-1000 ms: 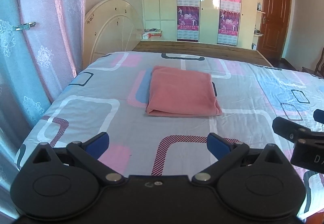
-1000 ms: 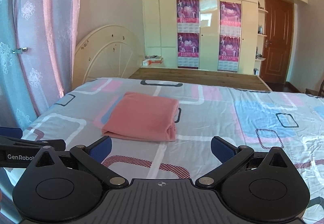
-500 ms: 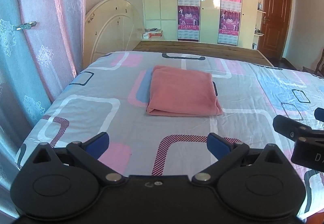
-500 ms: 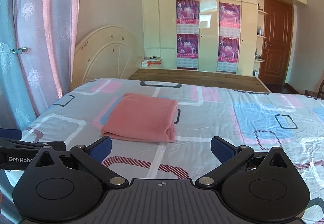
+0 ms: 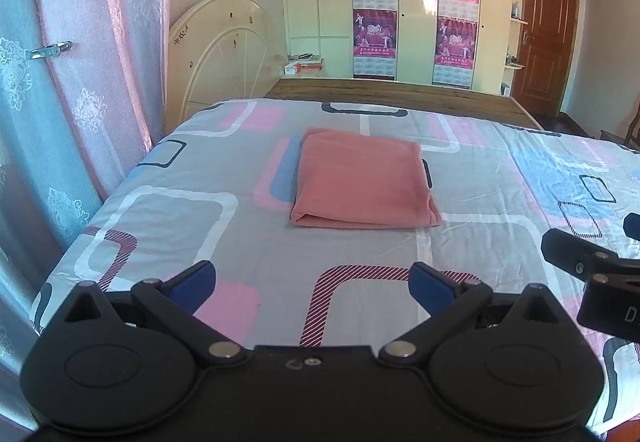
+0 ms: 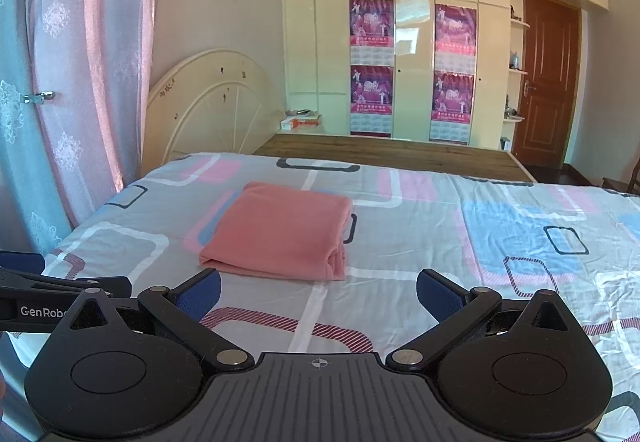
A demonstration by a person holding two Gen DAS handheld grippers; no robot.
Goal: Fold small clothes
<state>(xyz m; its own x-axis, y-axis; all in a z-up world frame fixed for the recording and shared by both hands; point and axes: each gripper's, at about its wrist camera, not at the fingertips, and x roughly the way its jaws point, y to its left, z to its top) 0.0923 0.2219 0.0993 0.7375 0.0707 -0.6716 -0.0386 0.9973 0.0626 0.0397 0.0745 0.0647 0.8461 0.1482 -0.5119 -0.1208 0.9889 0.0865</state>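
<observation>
Salmon-pink fleece, folded into a neat rectangle, was what we saw first: the small garment (image 5: 362, 178) lay flat on the bedsheet (image 5: 224, 242), a grey cotton spread printed with pink, blue and white rounded squares. It sat toward the far middle of the bed, its thick folded edge facing us and its loose layers stacked at the right side in the right wrist view (image 6: 280, 230).

We held the left gripper (image 5: 312, 282) low over the near edge of the bed, its blue-padded fingers (image 5: 194, 282) spread wide with nothing between them. The right gripper (image 6: 318, 292) stood just beside it, equally splayed and empty, well short of the garment. Each tool showed at the margin of the other's camera.

Beyond the bed we noted a bare wooden platform (image 6: 392, 154), a cream arched headboard (image 6: 208, 106) leaning against the wall, a cream wardrobe (image 6: 412, 54) bearing four purple calendars (image 6: 371, 28), and a brown door (image 6: 546, 82). Pink and teal curtains (image 5: 80, 62) hung at the left.
</observation>
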